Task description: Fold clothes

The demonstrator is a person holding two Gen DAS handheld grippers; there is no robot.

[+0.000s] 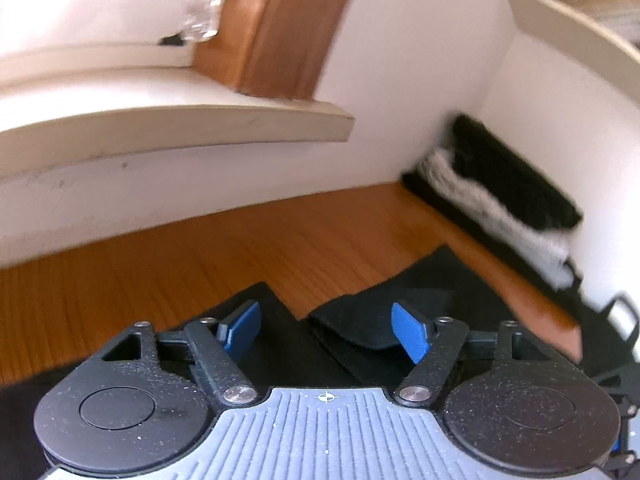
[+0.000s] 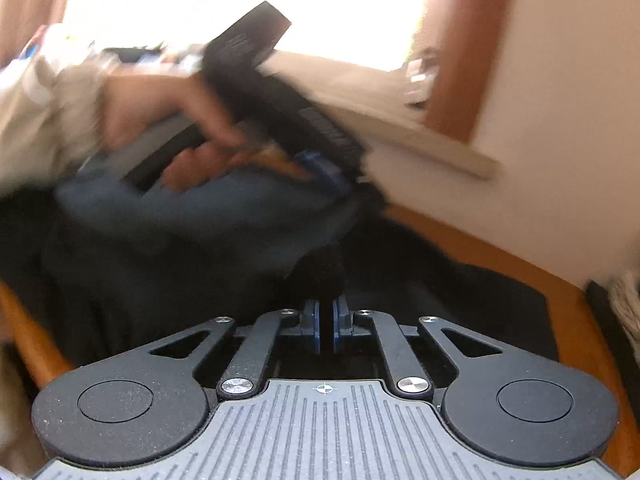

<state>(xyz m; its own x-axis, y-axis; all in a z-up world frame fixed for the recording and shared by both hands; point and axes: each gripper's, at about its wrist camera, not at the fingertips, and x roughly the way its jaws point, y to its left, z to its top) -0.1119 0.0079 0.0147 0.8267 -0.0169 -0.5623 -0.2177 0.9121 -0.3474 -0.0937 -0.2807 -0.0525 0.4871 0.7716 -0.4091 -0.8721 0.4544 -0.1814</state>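
1. right gripper [image 2: 325, 326] has its blue pads nearly together, pinching a bunched fold of the dark garment [image 2: 168, 256].
2. left gripper [image 1: 326, 330] stands wide, nothing between its pads, over a black fold of the garment.
3. garment lies spread on the wooden worktop [image 1: 168, 256].
4. folded clothes [image 1: 492, 188] sit at the worktop's far corner against the wall.

On the worktop [image 1: 160, 248] we see the garment [image 1: 400, 320] spread beneath and ahead of our left gripper [image 1: 326, 334]. Behind and to the right, a folded pile [image 1: 500, 192] lies against the wall [image 1: 400, 100]. A shelf [image 1: 180, 124] juts out above the worktop's left side.
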